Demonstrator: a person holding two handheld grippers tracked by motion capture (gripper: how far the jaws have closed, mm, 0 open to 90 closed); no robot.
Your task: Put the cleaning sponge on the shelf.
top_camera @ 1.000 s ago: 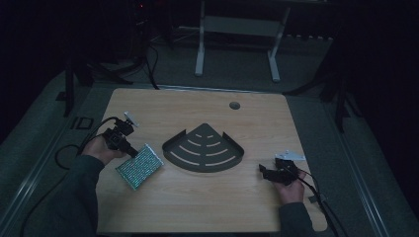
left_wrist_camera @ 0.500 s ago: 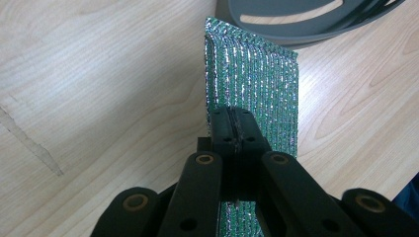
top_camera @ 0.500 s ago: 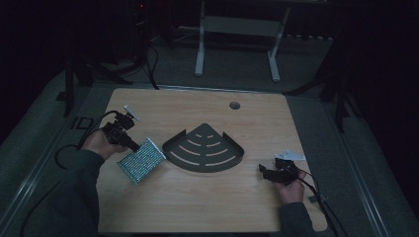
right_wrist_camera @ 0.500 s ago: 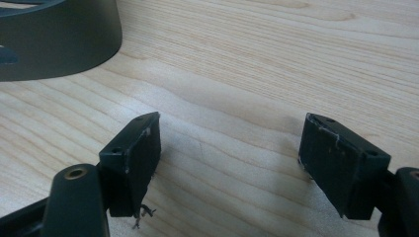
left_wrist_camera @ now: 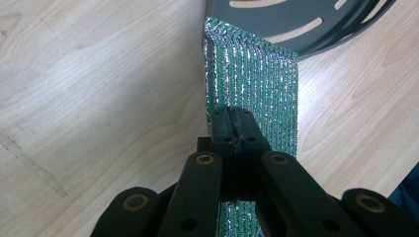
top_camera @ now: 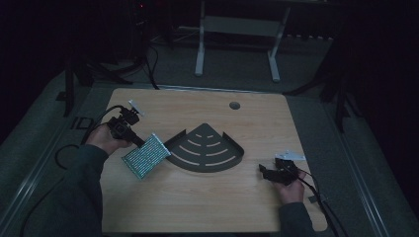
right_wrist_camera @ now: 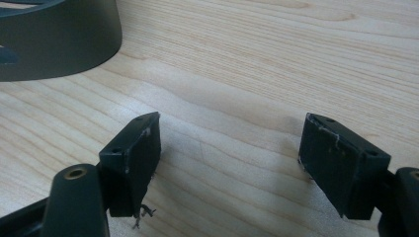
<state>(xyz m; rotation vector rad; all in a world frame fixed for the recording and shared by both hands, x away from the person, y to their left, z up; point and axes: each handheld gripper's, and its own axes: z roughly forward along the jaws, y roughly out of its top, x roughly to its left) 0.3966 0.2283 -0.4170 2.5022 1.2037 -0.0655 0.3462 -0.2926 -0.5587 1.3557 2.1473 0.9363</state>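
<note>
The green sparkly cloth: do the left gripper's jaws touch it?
Touching. The left gripper view shows the left gripper with jaws shut on the green sparkly cloth, no gap.

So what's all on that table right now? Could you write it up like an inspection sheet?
Surface: light wooden table with a round hole near the far edge.
Job's things: dark fan-shaped slotted tray mid-table; glittery green mesh pad, lifted, its far corner at the tray's rim.
Clutter: nothing seen.
Grippers: left tool shut on the pad; right tool open, holding nothing, low over the wood.
Cables: one trails from each tool, off the table.
Surroundings: dark room, white frame legs behind.
</note>
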